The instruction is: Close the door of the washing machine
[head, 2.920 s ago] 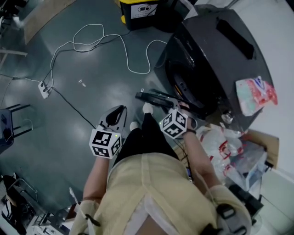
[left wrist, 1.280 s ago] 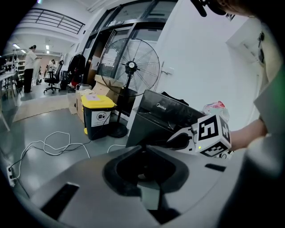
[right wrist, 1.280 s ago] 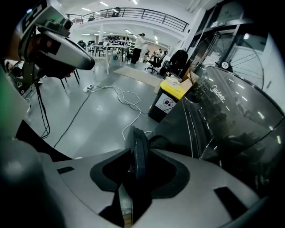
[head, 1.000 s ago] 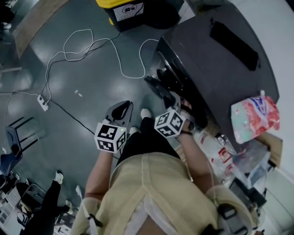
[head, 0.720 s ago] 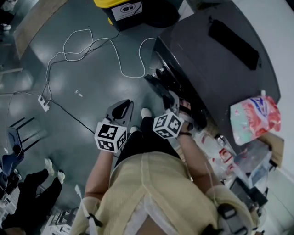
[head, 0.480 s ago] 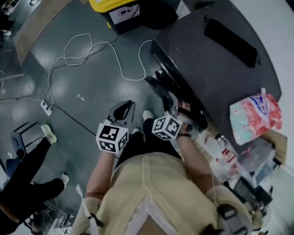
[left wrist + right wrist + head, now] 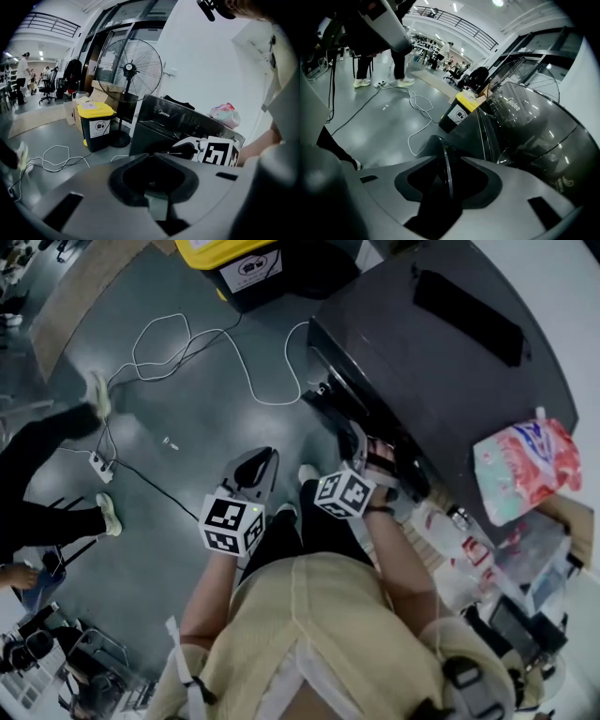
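The door (image 7: 446, 171) looks nearly shut against the front of the washer (image 7: 441, 352), up at 1 o'clock in the head view. The right gripper (image 7: 356, 444) pinches the door's rim, so it should push straight in, slow and steady, until the door clicks. The left gripper (image 7: 251, 468), at its 9 o'clock, is squeezed shut on nothing.

Left gripper (image 7: 150, 156), jaws seemingly together, before dark washing machine (image 7: 180, 123), yellow-lidded bin (image 7: 96, 125) beside.
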{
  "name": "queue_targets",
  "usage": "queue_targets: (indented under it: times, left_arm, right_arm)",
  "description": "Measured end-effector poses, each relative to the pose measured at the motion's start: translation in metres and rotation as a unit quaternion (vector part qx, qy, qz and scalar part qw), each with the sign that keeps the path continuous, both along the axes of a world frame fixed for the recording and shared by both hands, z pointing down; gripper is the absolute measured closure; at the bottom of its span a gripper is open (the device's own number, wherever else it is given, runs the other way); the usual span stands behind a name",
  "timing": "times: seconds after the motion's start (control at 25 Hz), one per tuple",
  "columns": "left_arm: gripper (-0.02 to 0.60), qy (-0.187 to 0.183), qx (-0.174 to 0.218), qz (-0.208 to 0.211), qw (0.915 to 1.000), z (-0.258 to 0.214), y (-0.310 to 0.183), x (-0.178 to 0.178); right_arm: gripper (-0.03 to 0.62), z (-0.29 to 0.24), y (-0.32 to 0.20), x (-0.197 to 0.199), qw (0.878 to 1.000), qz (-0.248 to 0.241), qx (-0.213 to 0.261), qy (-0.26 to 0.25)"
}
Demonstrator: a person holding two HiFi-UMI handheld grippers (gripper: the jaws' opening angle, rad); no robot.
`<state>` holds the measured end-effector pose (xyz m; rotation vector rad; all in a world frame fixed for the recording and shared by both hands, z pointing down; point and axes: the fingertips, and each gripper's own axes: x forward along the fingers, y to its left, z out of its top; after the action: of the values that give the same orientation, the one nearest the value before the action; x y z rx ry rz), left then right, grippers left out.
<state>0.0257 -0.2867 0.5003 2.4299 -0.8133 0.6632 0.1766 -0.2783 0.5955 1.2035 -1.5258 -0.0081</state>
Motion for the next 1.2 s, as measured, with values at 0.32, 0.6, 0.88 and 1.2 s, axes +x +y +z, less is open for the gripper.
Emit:
queue_targets:
  times: [0.32, 0.6, 0.88, 1.2]
  left_arm:
    - [0.549, 0.001, -0.001, -0.011, 0.9999, -0.007, 0.014, -0.028]
    - [0.549, 0.001, 0.007, -0.021, 0.9997, -0.013, 0.026, -0.048]
    - [0.549, -0.003, 0.029, -0.030, 0.9991, -0.023, 0.035, -0.070]
    - [0.549, 0.017, 0.047, -0.038, 0.9980, -0.036, 0.036, -0.083]
  right_arm:
    - [0.459, -0.002, -0.001, 0.000, 0.997, -0.005, 0.014, 0.069]
    - [0.461, -0.001, -0.004, 0.001, 0.994, 0.003, 0.026, 0.104]
    - [0.461, 0.003, -0.005, 0.003, 0.993, 0.018, 0.034, 0.115]
    - [0.459, -0.021, 0.003, 0.006, 0.994, 0.046, 0.065, 0.079]
